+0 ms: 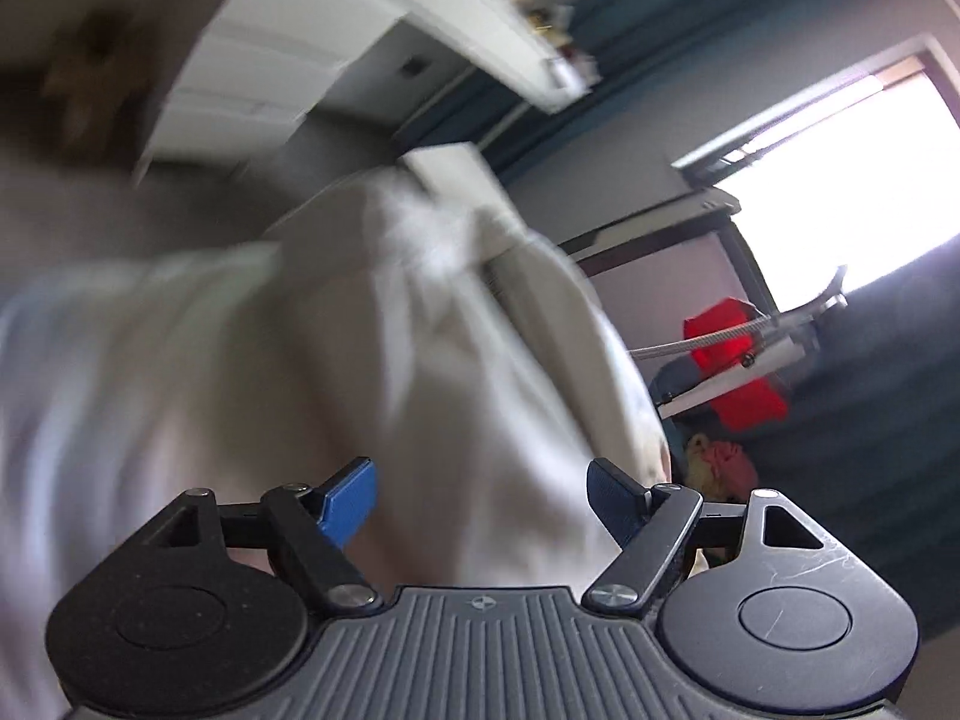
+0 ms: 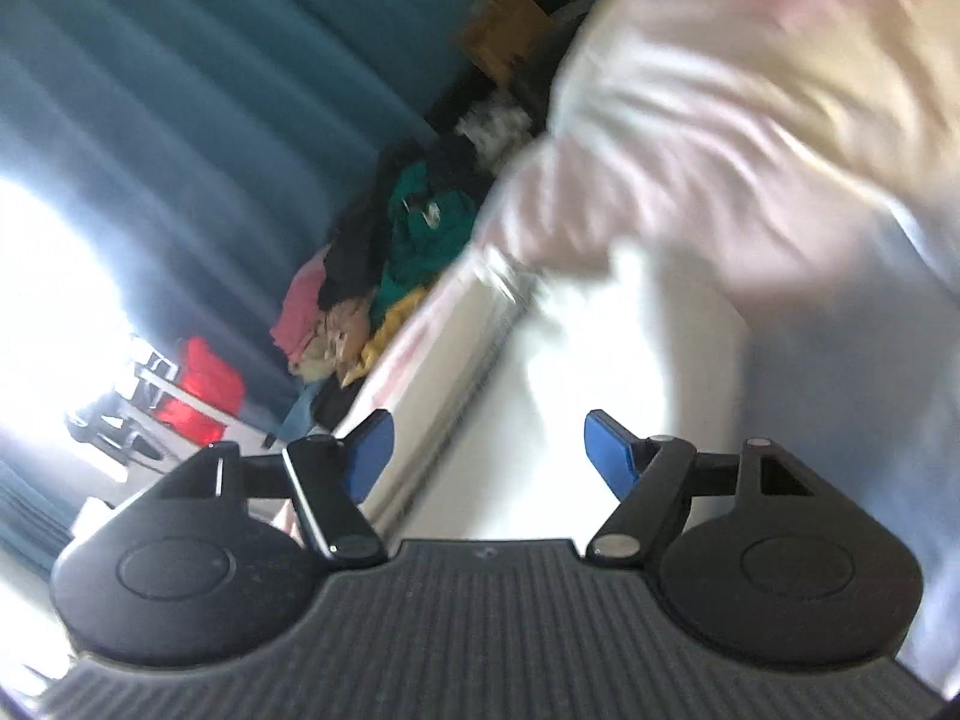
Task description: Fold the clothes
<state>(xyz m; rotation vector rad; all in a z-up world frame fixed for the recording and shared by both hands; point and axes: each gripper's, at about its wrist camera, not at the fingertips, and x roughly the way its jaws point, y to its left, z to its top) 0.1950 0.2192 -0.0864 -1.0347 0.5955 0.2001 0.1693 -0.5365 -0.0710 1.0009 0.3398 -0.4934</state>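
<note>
A pale cream garment (image 1: 372,324) fills the middle and left of the left wrist view, blurred by motion. My left gripper (image 1: 483,501) is open, its blue pads (image 1: 351,501) apart, with the cloth just beyond them and nothing between them. In the right wrist view the same pale garment (image 2: 720,138) spreads over the right side on a white surface (image 2: 576,360). My right gripper (image 2: 489,450) is open and empty, its blue pads (image 2: 606,450) wide apart above the white surface.
A heap of mixed clothes (image 2: 384,276), green, black, pink and yellow, lies at the table's far edge. Teal curtains (image 2: 180,90) hang behind. A red item (image 1: 729,372) and a bright window (image 1: 840,180) are at the right. White shelving (image 1: 384,30) is above.
</note>
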